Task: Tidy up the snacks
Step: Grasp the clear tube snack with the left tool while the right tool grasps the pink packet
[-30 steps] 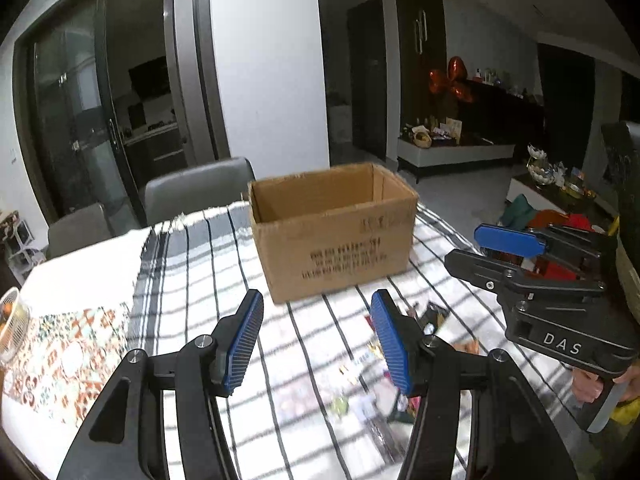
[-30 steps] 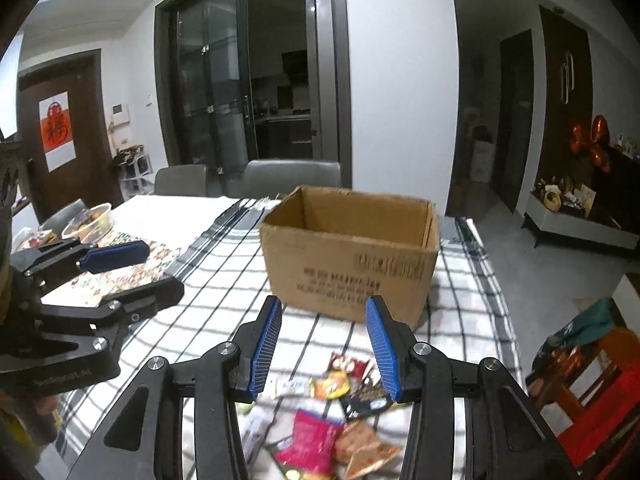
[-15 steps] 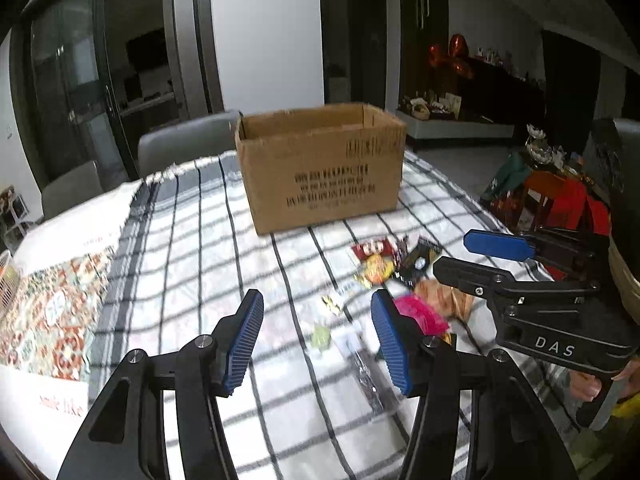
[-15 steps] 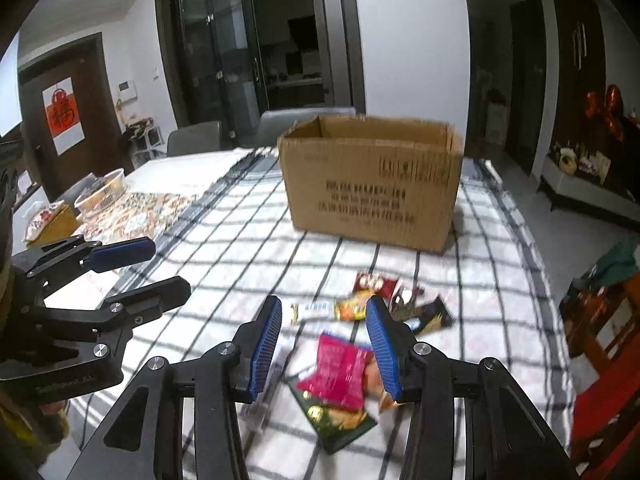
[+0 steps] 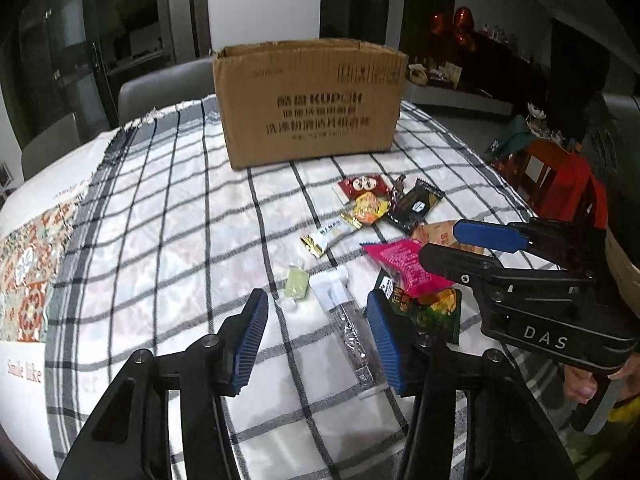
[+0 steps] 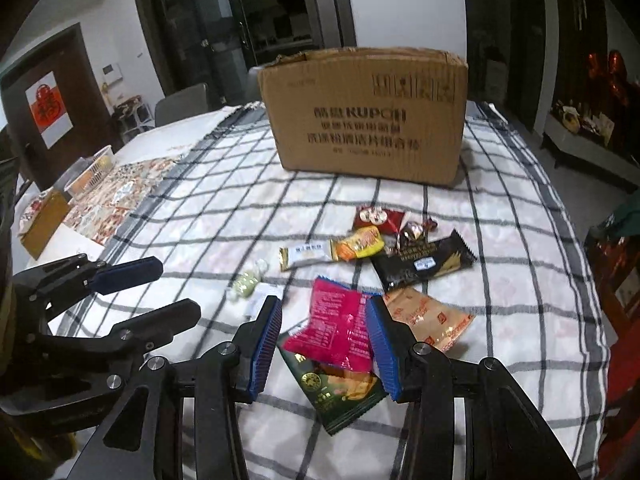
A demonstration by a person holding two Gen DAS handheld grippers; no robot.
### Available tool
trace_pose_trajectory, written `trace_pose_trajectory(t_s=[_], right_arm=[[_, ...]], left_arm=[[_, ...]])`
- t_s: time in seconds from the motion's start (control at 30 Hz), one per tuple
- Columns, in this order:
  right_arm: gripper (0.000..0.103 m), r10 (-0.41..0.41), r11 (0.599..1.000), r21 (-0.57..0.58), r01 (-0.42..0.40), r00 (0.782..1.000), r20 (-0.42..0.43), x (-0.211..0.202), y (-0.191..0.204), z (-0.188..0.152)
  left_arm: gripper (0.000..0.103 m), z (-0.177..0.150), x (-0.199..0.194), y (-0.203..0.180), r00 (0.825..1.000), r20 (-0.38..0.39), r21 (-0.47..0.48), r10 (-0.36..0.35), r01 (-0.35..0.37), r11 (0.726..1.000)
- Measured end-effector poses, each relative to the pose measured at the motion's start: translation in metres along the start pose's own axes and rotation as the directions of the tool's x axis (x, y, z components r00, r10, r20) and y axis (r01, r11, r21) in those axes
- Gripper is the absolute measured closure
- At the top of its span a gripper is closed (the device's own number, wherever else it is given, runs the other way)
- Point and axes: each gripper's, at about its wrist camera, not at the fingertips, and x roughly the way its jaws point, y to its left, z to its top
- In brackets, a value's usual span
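Grippers frame the near edge of both views, each with its jaws spread and nothing between them. The left gripper (image 5: 316, 336) hangs over a clear tube (image 5: 348, 332) lying on the checked cloth (image 5: 168, 240); the tube's contents cannot be made out, and its far end runs under a white label. The right gripper (image 6: 324, 344) hovers above a pink packet (image 6: 340, 328), whose lower edge overlaps a green packet (image 6: 340, 396). Whether the blue pads (image 6: 266, 344) touch the packets cannot be told from either view.

Just beside the pink packet lies an orange packet (image 6: 428, 318), its near corner hidden behind the right finger. In the left wrist view the right gripper (image 5: 456, 246) crosses in front of that packet and leaves only a strip showing. A pale green candy (image 5: 298, 286) sits left of the tube, its print too small to read.

Farther out, a white bar (image 6: 306, 256), a yellow packet (image 6: 362, 242), a black bar (image 6: 424, 264), a red packet (image 6: 378, 218) and a small foil sweet (image 6: 414, 232) lie close together, several edges overlapping.

Beyond the snacks, well apart from them, the box (image 6: 366, 114) stands upright on the cloth. Its open top is above camera level, so its inside is hidden. Grey chairs (image 5: 164, 90) behind it are partly cut off by the table (image 5: 48, 392) edge.
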Motion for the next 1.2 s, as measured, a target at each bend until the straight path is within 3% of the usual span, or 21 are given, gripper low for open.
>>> trace_pose_trajectory(t_s=[0.37,0.5,0.77,0.97,1.2], right_arm=[[0.058,-0.01,0.999,0.034,0.012,0.998,-0.056,0.024,-0.007,-0.007],[0.058,-0.018,0.999,0.049,0.021,0.998,-0.066,0.029,-0.011,-0.008],[0.058,-0.007,0.999,0.048,0.011,0.996,-0.087,0.041,-0.012,-0.008],[0.058,-0.005,0.999,0.032,0.008,0.996,-0.085,0.046,-0.008,-0.007],[0.062,0.01,0.999,0.052,-0.006,0.997,-0.075,0.045,-0.009,-0.008]], left_arm=[[0.059,-0.005,0.034,-0.005,0.997,-0.065,-0.027,-0.051,0.05,0.998],[0.065,-0.006,0.043,-0.008,0.996,-0.077,-0.028,-0.052,0.05,0.998],[0.066,-0.009,0.063,-0.008,0.991,-0.12,-0.057,-0.063,0.057,0.997],[0.066,-0.009,0.066,-0.01,0.992,-0.117,-0.052,-0.049,0.043,0.998],[0.077,-0.01,0.069,-0.005,0.988,-0.118,-0.103,-0.096,0.084,0.991]])
